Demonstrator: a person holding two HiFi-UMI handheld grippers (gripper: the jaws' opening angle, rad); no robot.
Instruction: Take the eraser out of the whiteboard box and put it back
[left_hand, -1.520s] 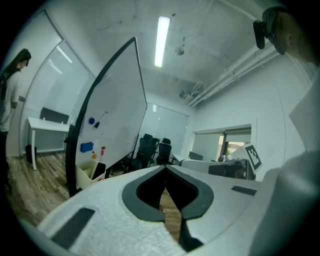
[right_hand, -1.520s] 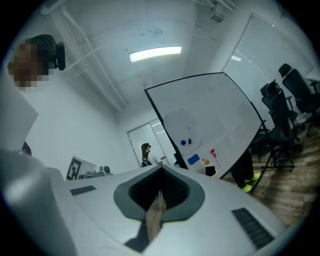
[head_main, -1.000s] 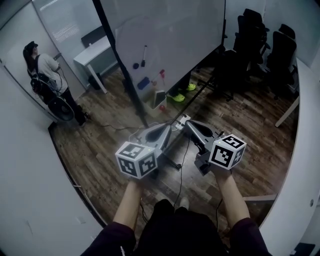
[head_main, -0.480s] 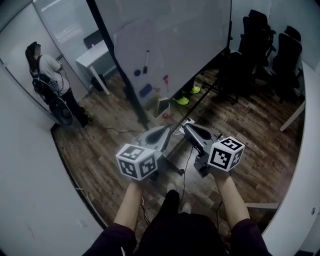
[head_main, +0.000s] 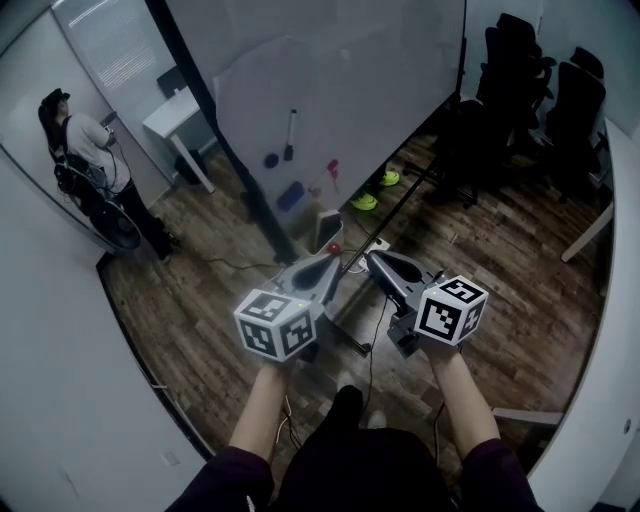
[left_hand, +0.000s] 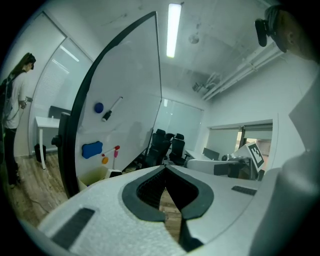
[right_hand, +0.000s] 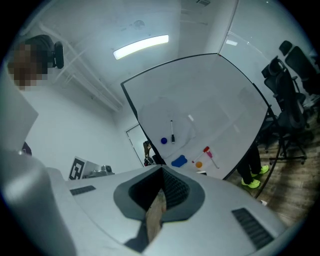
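Observation:
A blue eraser (head_main: 291, 196) clings low on the whiteboard (head_main: 330, 90), below a black marker (head_main: 291, 134) and a round blue magnet (head_main: 271, 160). A whitish open box (head_main: 323, 232) sits at the foot of the board, with a small red thing (head_main: 333, 248) by it. My left gripper (head_main: 335, 262) and right gripper (head_main: 372, 258) are held side by side, short of the board, both shut and empty. The eraser (left_hand: 92, 149) and box (left_hand: 95, 176) show left of the jaws in the left gripper view. In the right gripper view the eraser (right_hand: 179, 161) sits just above the jaws.
A person (head_main: 85, 150) stands at the far left near a white desk (head_main: 185, 105). Black office chairs (head_main: 540, 80) crowd the back right. Green shoes (head_main: 372, 195) show behind the board. The board's dark stand (head_main: 250, 190) and cables (head_main: 365, 340) run across the wood floor.
The view has moved closer to the whiteboard, whose eraser and box now sit nearer the grippers. Both grippers stay shut and side by side.

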